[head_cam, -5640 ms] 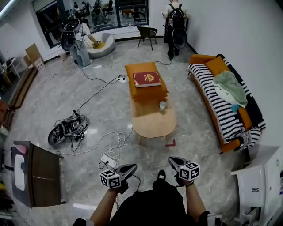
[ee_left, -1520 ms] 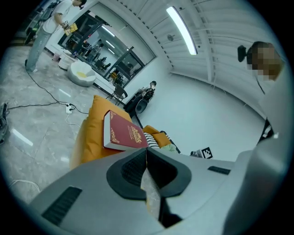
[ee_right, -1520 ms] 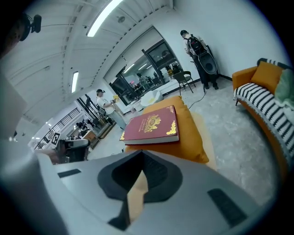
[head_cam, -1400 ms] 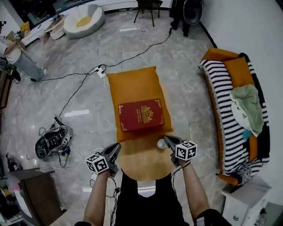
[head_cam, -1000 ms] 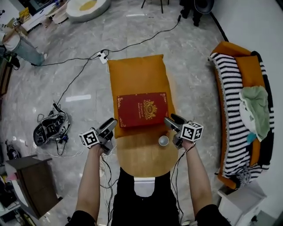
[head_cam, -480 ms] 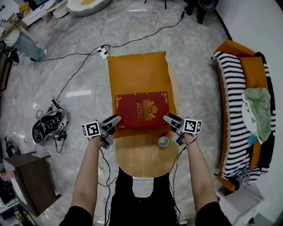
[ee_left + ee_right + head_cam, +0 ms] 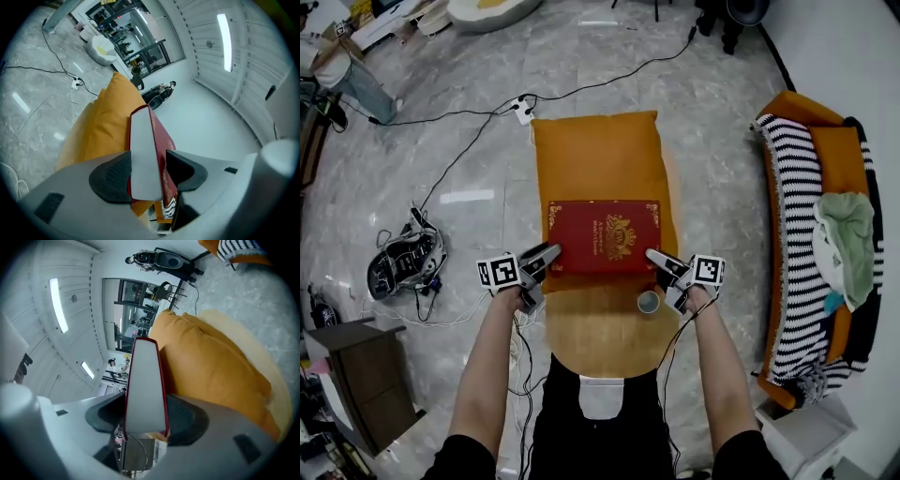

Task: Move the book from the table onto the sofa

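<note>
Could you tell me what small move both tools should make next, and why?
Probably lift the book slightly, both together: the left tool and right tool have just been closing, pads now touching its near corners, while it lies on the orange cushion.

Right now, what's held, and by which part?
The red book: left gripper grips its near-left corner, right gripper its near-right corner; both sets of jaws have just been closing onto it.

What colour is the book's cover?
The book is dark red with gold ornament, seen best in the head view.
</note>
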A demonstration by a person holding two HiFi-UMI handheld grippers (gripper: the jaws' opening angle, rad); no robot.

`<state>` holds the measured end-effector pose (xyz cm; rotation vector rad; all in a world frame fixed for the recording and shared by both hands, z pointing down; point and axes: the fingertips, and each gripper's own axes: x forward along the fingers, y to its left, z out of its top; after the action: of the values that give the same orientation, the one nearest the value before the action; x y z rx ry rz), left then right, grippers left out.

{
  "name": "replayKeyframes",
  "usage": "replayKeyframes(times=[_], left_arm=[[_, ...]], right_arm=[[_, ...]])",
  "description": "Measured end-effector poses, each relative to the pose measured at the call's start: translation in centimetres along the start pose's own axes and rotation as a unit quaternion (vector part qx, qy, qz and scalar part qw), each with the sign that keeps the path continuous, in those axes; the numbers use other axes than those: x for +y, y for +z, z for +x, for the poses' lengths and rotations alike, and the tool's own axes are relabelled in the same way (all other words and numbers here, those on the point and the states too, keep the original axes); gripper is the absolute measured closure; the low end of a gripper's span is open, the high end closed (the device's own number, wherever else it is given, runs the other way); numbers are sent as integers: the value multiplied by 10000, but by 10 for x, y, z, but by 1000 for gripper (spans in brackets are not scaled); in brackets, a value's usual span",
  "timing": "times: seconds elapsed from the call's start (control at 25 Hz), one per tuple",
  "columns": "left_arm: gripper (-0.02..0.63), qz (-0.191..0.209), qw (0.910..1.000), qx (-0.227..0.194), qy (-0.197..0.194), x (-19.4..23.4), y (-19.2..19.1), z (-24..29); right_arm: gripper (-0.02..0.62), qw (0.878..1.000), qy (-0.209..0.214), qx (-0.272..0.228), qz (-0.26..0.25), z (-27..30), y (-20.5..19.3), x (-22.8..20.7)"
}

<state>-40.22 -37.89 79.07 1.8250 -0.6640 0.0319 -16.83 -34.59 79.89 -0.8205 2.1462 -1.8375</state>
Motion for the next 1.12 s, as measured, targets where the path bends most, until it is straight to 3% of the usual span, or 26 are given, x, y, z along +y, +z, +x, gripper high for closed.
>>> replayKeyframes(times=[0.36,0.56,0.72,0.96,1.12], left_arm=[[380,184,9997,-9,-155,-32,-20,-38],[380,352,9993,-56,89,-52,-55,-100],[380,128,9996,-197,168,-85,-97,-144],[380,47,9988,-486,-35,-135,-131,-176],[380,227,9974,-662,-197,-159,-127,-182]], right_arm=[[331,9993,376,-54,-17,-18,-41,44],[333,9993,368,20,-31,-32,-91,91],[333,9994,328,-127,32,-61,-128,126],[339,9969,479,-450,-429,-100,-143,181],[341,9944,595,-642,-600,-113,-145,203]])
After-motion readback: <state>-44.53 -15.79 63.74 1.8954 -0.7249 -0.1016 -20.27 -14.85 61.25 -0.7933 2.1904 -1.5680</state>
